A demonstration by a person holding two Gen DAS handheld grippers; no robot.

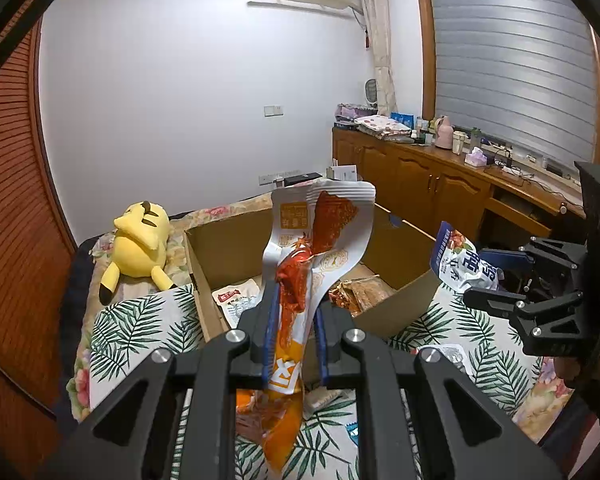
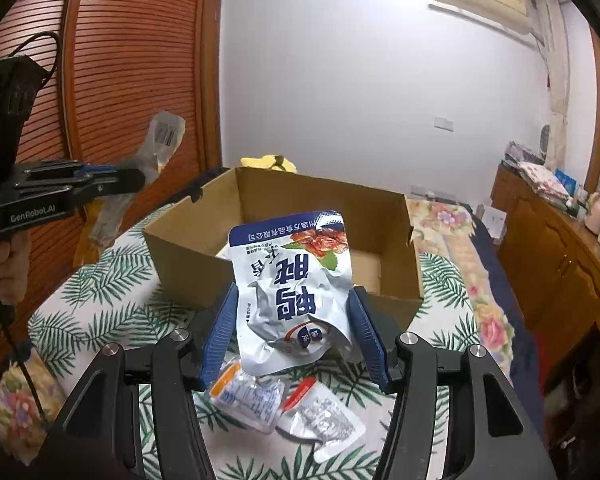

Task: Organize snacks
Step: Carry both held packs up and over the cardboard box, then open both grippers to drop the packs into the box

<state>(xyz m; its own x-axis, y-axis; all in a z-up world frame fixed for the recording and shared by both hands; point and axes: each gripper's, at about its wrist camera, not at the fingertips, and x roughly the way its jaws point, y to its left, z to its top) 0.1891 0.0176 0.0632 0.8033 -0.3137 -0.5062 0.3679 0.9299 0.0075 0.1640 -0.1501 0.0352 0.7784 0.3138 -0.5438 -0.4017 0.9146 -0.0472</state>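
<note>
My left gripper (image 1: 294, 300) is shut on a long orange and white snack pouch (image 1: 316, 236), held upright in front of the open cardboard box (image 1: 228, 248). It also shows in the right wrist view (image 2: 112, 180) at the left. My right gripper (image 2: 294, 312) is shut on a white and blue snack pouch (image 2: 292, 288), just in front of the box (image 2: 188, 256). That pouch shows in the left wrist view (image 1: 460, 260) at the right, held by the right gripper (image 1: 488, 276). Several packets (image 1: 236, 296) lie inside the box.
Two small snack packets (image 2: 248, 396) (image 2: 324, 416) lie on the leaf-print cloth (image 2: 112, 316) below my right gripper. A yellow plush toy (image 1: 140, 236) lies left of the box. Wooden cabinets (image 1: 420, 184) stand at the right, a wooden slatted door (image 2: 132, 60) at the left.
</note>
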